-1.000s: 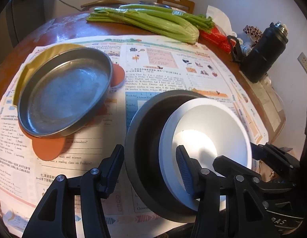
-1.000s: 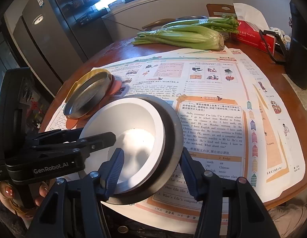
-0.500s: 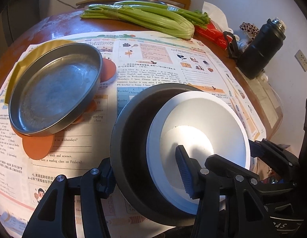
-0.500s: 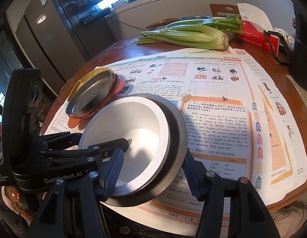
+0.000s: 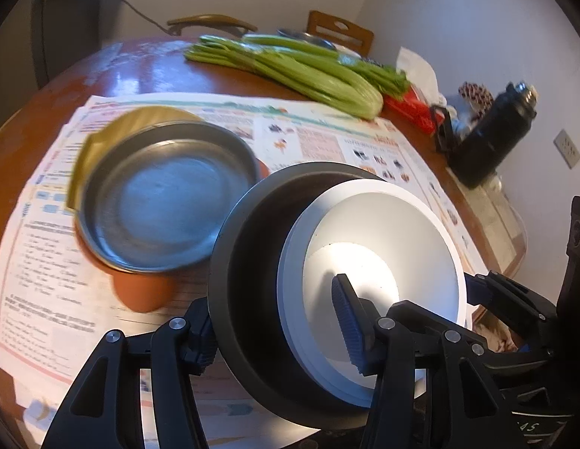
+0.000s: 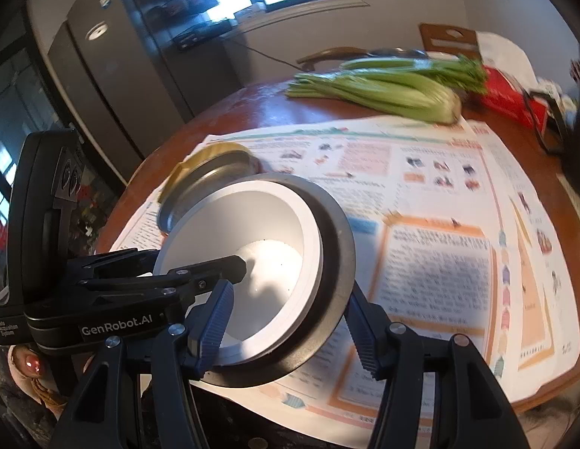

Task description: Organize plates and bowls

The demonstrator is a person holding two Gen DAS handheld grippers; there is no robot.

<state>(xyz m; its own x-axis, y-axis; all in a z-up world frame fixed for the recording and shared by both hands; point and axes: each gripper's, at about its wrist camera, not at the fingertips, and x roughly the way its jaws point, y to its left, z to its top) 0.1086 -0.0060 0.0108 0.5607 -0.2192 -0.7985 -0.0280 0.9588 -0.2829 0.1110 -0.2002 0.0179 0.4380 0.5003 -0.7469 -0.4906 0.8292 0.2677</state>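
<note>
A white bowl (image 5: pixel 383 232) sits nested in a dark grey bowl (image 5: pixel 252 243), and the pair is tilted and held off the table. My left gripper (image 5: pixel 275 318) is shut on the stack's left side, one finger outside the dark bowl and the other inside the white one. My right gripper (image 6: pixel 290 314) is shut on the opposite side of the white bowl (image 6: pixel 267 224) and dark bowl (image 6: pixel 335 247) in the same way. A steel plate (image 5: pixel 166 202) lies to the left on a yellow plate (image 5: pixel 140 119) and an orange plate (image 5: pixel 144 292). The dark bowl's rim overlaps the steel plate's right edge in view.
Printed paper sheets (image 5: pixel 327 142) cover the round wooden table (image 5: pixel 140 71). A bunch of celery (image 5: pixel 308 75) lies at the back, with a red tissue box (image 5: pixel 409 104) and a black flask (image 5: pixel 492 134) at the right. Chairs stand behind the table. A tall fridge (image 6: pixel 114 67) is at the left.
Both grippers have risen with the stacked bowls and carried them toward the steel plate. The dark bowl's rim now covers that plate's right edge in view.
</note>
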